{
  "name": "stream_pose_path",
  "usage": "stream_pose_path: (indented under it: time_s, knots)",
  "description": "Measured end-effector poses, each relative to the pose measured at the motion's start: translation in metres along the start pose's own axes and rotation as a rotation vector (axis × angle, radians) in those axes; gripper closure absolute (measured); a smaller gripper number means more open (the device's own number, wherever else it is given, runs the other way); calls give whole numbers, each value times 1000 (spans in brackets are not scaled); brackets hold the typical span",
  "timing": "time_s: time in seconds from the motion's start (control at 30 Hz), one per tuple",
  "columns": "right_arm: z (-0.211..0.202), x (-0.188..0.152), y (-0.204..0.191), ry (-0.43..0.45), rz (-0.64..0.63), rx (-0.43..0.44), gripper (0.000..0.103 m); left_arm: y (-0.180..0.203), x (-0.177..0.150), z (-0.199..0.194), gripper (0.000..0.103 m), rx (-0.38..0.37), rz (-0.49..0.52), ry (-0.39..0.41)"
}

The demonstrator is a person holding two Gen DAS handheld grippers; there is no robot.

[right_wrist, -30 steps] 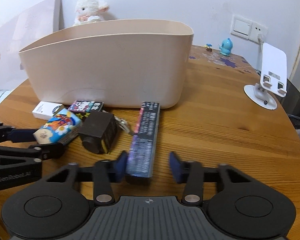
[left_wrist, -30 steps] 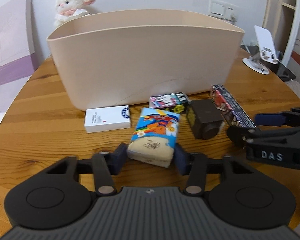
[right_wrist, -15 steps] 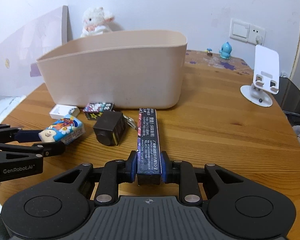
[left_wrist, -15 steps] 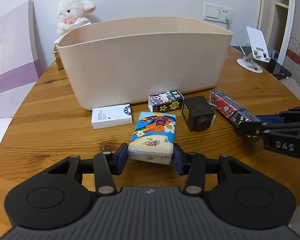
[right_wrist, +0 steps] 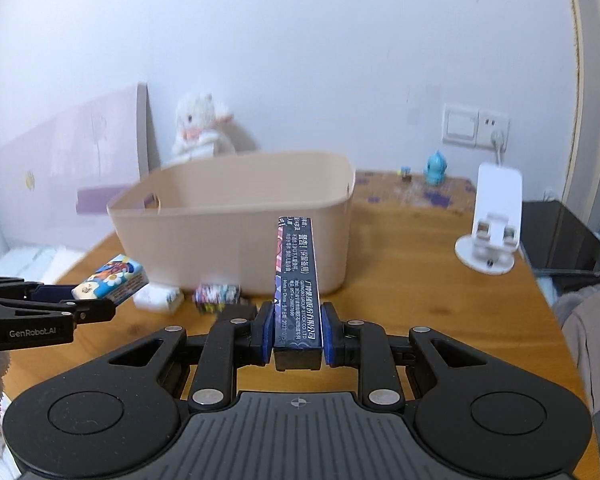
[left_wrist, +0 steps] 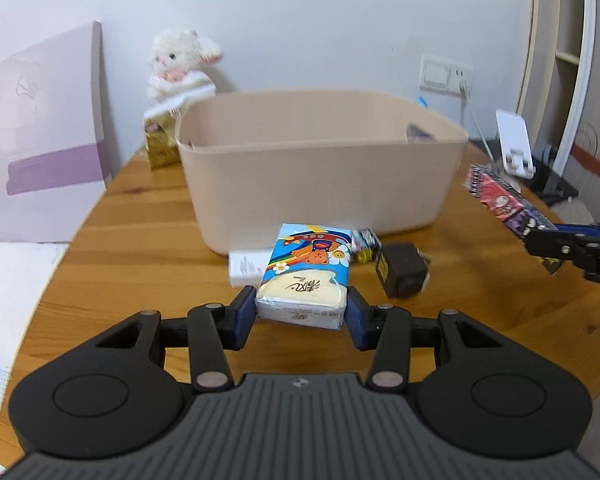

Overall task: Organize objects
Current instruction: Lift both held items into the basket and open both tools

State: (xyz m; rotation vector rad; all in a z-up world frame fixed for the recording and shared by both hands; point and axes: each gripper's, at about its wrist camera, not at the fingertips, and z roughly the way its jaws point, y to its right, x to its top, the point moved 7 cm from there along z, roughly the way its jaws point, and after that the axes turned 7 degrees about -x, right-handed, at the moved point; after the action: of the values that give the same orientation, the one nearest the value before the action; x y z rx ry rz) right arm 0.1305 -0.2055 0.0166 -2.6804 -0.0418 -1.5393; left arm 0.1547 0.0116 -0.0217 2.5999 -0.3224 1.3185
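My left gripper [left_wrist: 301,317] is shut on a colourful tissue pack [left_wrist: 306,272] and holds it above the table, in front of the beige bin [left_wrist: 316,184]. My right gripper [right_wrist: 297,336] is shut on a long dark box [right_wrist: 298,276], lifted and pointing at the bin [right_wrist: 236,236]. The right gripper with the long box [left_wrist: 504,204] shows at the right of the left wrist view. The left gripper with the tissue pack [right_wrist: 110,284] shows at the left of the right wrist view.
On the wooden table [left_wrist: 140,248] before the bin lie a white card box [left_wrist: 246,268], a small patterned box [left_wrist: 366,244] and a dark cube [left_wrist: 404,276]. A plush lamb [left_wrist: 180,68] sits behind the bin. A white phone stand [right_wrist: 492,224] stands at right.
The right gripper closed on the long box and lifted it. Both grippers rose from the table with their objects; the tissue pack no longer rests on the wood.
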Motion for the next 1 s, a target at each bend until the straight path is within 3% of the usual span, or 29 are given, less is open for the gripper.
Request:
stream_pose_path:
  time_s: [0.33,0.57,0.77,1.0]
  knots:
    - [-3,57,0,123,-2,-7,81,-20,53,-27,54,27,-27,121]
    - [27,91,-2,158,-4,-20,81,-29,92,-21,54,67,9,174]
    - [76,102,-8,117,-20,-42,81,-34,114,16,54,92,6,165]
    - [131,89,-13,10,-37,-64,81,-41,118,76,54,129,-4,84]
